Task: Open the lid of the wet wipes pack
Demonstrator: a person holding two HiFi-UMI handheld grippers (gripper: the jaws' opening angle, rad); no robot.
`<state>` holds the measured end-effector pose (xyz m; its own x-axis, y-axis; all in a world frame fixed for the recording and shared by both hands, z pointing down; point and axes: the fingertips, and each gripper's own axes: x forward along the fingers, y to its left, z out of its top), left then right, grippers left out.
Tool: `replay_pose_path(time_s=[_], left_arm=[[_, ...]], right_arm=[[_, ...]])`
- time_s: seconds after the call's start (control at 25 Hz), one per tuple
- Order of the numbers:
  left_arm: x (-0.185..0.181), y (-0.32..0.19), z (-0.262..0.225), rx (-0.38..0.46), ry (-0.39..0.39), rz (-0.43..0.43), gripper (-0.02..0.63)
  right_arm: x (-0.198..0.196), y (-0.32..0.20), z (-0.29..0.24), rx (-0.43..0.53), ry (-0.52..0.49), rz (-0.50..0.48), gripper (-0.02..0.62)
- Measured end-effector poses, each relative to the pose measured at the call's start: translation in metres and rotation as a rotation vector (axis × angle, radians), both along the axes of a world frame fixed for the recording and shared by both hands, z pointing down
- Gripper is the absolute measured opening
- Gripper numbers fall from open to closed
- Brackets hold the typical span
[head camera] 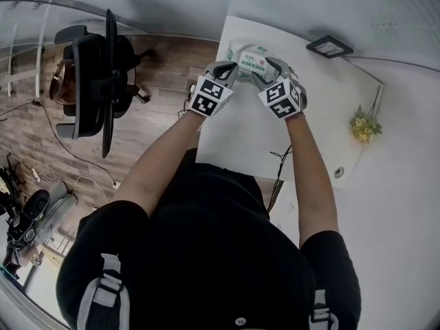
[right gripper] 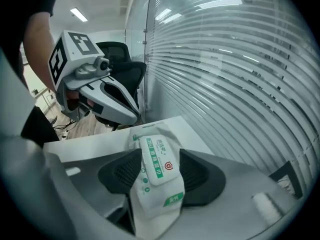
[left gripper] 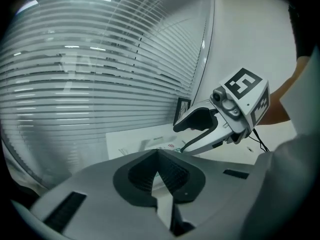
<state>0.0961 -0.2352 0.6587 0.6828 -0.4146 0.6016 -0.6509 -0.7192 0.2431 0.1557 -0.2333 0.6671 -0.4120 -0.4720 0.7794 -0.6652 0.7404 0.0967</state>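
The wet wipes pack point(head camera: 253, 59), white with a green-printed label lid, is at the far end of the white table point(head camera: 240, 136). In the right gripper view the pack point(right gripper: 157, 169) lies lengthwise between my right gripper's point(right gripper: 156, 164) dark pads, which touch both its long sides. Its lid is flat and closed. My left gripper point(head camera: 232, 69) is at the pack's left end. In the left gripper view its fingertips point(left gripper: 159, 156) meet, with a sliver of pale film between the pads. The right gripper point(left gripper: 179, 138) is just beyond them.
A small black frame point(head camera: 330, 47) and a yellow flower sprig point(head camera: 363, 124) sit at the table's right side. A cable point(head camera: 278, 170) hangs over its near edge. A black office chair point(head camera: 96, 81) stands on the wooden floor to the left. A glass wall with blinds point(left gripper: 100, 84) backs the table.
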Motion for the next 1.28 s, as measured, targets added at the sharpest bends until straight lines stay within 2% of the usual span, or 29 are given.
replay_pose_path(time_s=[0.52,0.76,1.28], left_arm=[[0.006,-0.005,0.046,-0.164,-0.064,-0.039,0.000],[0.005,-0.006,0.049,-0.197,-0.082,-0.065,0.000],[0.002,-0.010,0.063,-0.268,-0.106,-0.103,0.000]], right_arm=[[-0.006,-0.003,0.033,-0.034,0.092,-0.121,0.268],[-0.011,-0.003,0.043,-0.040,0.126,-0.180,0.270],[-0.010,-0.008,0.038,-0.045,0.129,-0.188,0.281]])
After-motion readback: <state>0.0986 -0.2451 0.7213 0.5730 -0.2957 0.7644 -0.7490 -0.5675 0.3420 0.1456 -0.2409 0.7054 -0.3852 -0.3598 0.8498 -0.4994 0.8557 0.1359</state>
